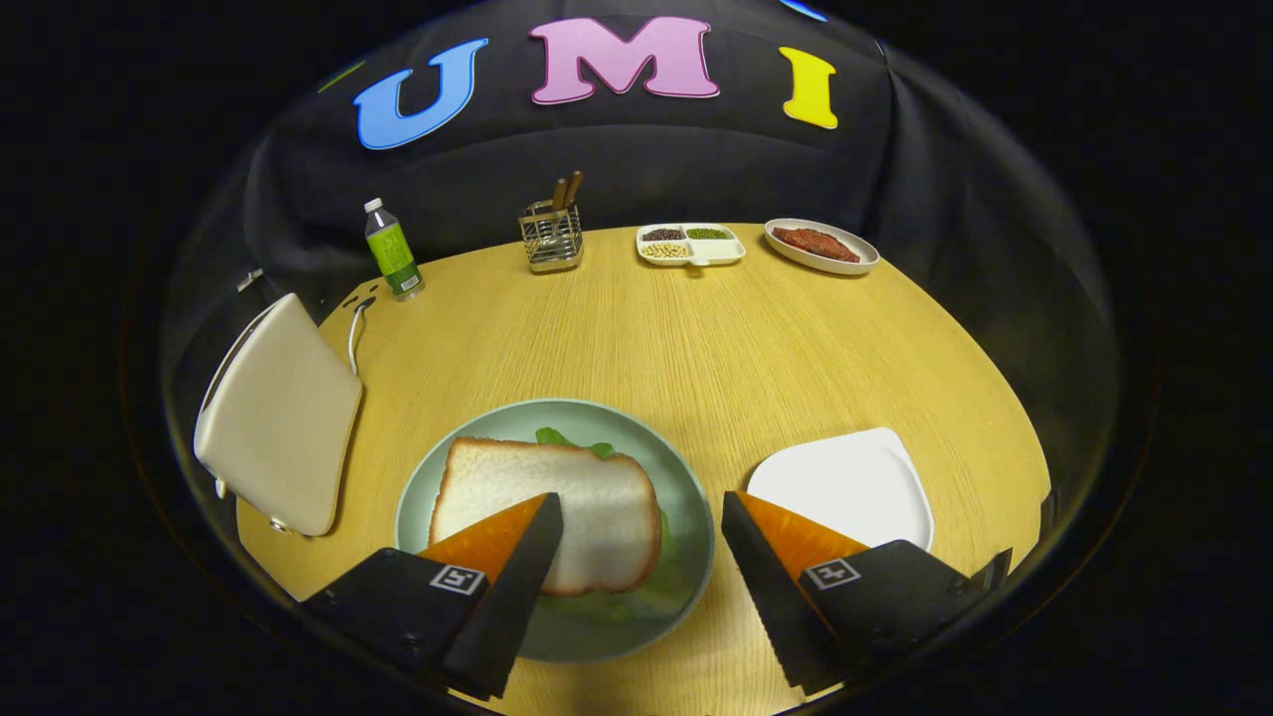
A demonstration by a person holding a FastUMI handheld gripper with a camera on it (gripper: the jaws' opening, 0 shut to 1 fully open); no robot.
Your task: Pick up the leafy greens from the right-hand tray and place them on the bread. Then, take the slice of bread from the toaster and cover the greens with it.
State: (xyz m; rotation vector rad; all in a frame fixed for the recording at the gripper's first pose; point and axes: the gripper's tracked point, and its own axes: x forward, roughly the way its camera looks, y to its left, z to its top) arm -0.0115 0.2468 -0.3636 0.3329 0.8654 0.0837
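A: Starting at the left, what do we count?

B: One toaster [278, 416] at the table's [696, 338] left edge, and one green-labelled bottle [394, 250] beyond it at the far side. Then one wire holder [551, 239] with two brown handles standing in it.

A: And in the middle, near us?

B: One round green plate [686, 497] carrying one slice of bread [587, 497]. We see leafy greens [572, 440] peeking out at the slice's far edge and along its near right side, so the bread lies over them.

A: Our gripper [641, 517]?

B: Its jaws stand wide and hold nothing; the left finger overlaps the slice in our view, though we cannot tell if it touches, and the right finger is over bare table past the plate's rim.

A: Further right?

B: One white tray [855, 477] near us, just beyond the right finger. Far off, one divided dish [690, 245] with three fillings, and one oval plate [821, 247] with a reddish piece.
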